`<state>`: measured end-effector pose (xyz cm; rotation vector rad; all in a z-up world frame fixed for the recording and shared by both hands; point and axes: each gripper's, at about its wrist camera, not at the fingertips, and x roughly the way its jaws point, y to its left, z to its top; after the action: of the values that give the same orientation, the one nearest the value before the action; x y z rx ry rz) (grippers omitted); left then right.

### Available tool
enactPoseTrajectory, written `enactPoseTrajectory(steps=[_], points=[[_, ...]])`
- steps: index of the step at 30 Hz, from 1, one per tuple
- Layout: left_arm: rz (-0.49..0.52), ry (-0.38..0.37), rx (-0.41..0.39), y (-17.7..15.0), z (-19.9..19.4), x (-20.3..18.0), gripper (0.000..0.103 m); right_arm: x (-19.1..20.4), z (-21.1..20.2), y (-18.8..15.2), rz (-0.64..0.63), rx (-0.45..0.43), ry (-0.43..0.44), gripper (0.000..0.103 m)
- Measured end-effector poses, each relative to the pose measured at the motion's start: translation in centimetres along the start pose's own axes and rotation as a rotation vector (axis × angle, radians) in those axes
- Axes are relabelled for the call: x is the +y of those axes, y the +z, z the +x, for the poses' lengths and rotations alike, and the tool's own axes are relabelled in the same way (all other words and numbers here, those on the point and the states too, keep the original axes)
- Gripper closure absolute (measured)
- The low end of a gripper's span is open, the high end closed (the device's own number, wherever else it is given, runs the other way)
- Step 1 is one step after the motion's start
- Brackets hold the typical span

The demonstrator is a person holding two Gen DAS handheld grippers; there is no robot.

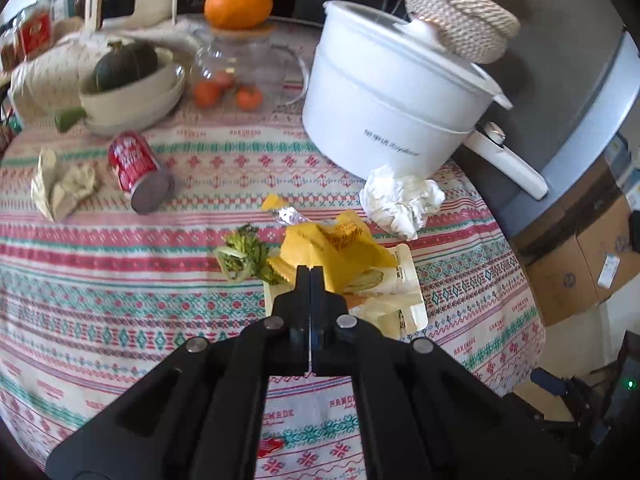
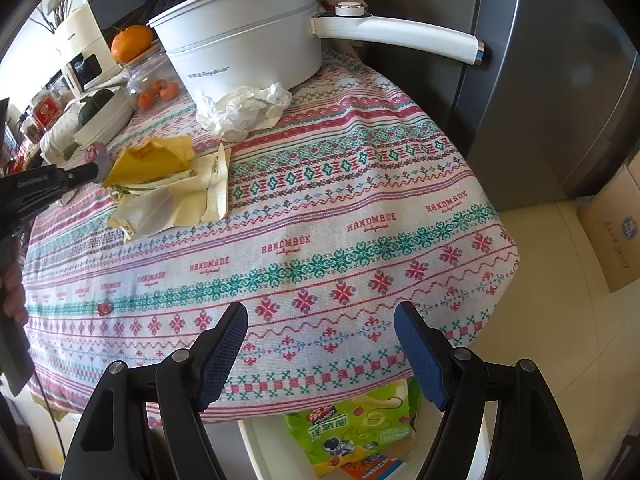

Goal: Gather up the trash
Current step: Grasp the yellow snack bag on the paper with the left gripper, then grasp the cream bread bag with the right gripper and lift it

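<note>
Black fingers of my left gripper (image 1: 310,270) are pressed together at the edge of a yellow wrapper (image 1: 340,246); I cannot tell whether any of it is pinched between them. My right gripper (image 2: 320,354) hangs at the near rim of the desk (image 2: 320,240), its blue-padded fingers (image 2: 224,354) spread wide, nothing between them.

Below that rim a white bin (image 2: 260,446) holds a green snack bag (image 2: 352,426) with an astronaut picture and Chinese lettering I cannot read.

On the cloth, the yellow wrapper lies on cream paper packaging (image 1: 404,300), touching a scrap of green vegetable stalks (image 1: 244,256). Beyond it a crumpled white tissue (image 1: 400,200) rests against a white electric pot (image 1: 384,108), lid on, marked "Royalstar" in the right view. To the left lie a red can (image 1: 138,170) on its side, label illegible, and a crumpled beige wrapper (image 1: 62,186).

Farther back, stacked cream bowls (image 1: 132,96) hold a dark green squash (image 1: 124,64); a clear glass jar (image 1: 240,68) holds small oranges, and a large orange (image 1: 238,2) sits on its lid. A woven rope basket (image 1: 460,20) with a lid stands behind the pot.

The desk is round, covered by a red, green and white patterned cloth printed "HANDMADE". A grey refrigerator (image 2: 540,80) stands beside it; cardboard boxes (image 1: 580,264) sit on a pale tiled floor.
</note>
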<state>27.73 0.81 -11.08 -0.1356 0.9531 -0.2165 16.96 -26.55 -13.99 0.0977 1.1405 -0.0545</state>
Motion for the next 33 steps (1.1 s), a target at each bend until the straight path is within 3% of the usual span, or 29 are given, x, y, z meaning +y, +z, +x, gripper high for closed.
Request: enactPoseTrajectory(steps=[2, 3, 4, 5, 6, 8, 13, 14, 16, 18, 20, 21, 28, 33], points=[[0.082, 0.007, 0.017, 0.6, 0.2, -0.6, 0.098, 0.2, 0.0, -0.1, 0.002, 0.002, 0.008, 0.026], [0.125, 0.024, 0.023, 0.8, 0.3, -0.9, 0.082, 0.3, 0.0, -0.2, 0.002, 0.003, 0.013, 0.026], [0.182, 0.053, 0.025, 1.0, 0.6, -1.5, 0.053, 0.3, 0.0, -0.2, 0.002, 0.004, 0.017, 0.026], [0.242, 0.078, 0.023, 1.4, 0.9, -2.1, 0.042, 0.4, 0.0, -0.2, 0.0, 0.005, 0.02, 0.026], [0.282, 0.087, 0.018, 1.6, 1.1, -2.4, 0.038, 0.4, 0.0, -0.2, -0.003, 0.006, 0.023, 0.026], [0.376, 0.101, 0.035, 2.6, 2.5, -3.3, 0.038, 0.4, 0.0, 0.0, -0.011, 0.008, 0.027, 0.026], [0.485, 0.075, 0.146, 4.0, 6.5, -4.4, 0.041, 1.0, 0.9, 1.5, -0.054, 0.032, 0.068, 0.026], [0.495, 0.073, 0.173, 4.0, 7.2, -4.6, 0.044, 1.2, 1.2, 1.9, -0.063, 0.037, 0.078, 0.026], [0.513, 0.084, 0.242, 3.7, 8.9, -4.6, 0.07, 1.6, 1.9, 2.6, -0.072, 0.047, 0.096, 0.025], [0.507, 0.098, 0.286, 3.5, 9.9, -4.2, 0.077, 1.8, 2.7, 3.5, -0.071, 0.057, 0.112, 0.025], [0.493, 0.081, 0.275, 3.3, 9.8, -3.8, 0.084, 2.0, 3.5, 4.4, -0.065, 0.06, 0.119, 0.025], [0.486, 0.07, 0.266, 3.2, 9.6, -3.6, 0.094, 2.2, 4.0, 5.0, -0.064, 0.059, 0.123, 0.025], [0.357, 0.014, 0.129, 3.0, 5.5, -1.4, 0.098, 3.0, 6.9, 8.7, -0.017, 0.05, 0.189, 0.025], [0.332, -0.016, 0.044, 2.3, 1.2, -1.1, 0.098, 3.8, 9.6, 10.5, 0.037, 0.056, 0.268, 0.027]])
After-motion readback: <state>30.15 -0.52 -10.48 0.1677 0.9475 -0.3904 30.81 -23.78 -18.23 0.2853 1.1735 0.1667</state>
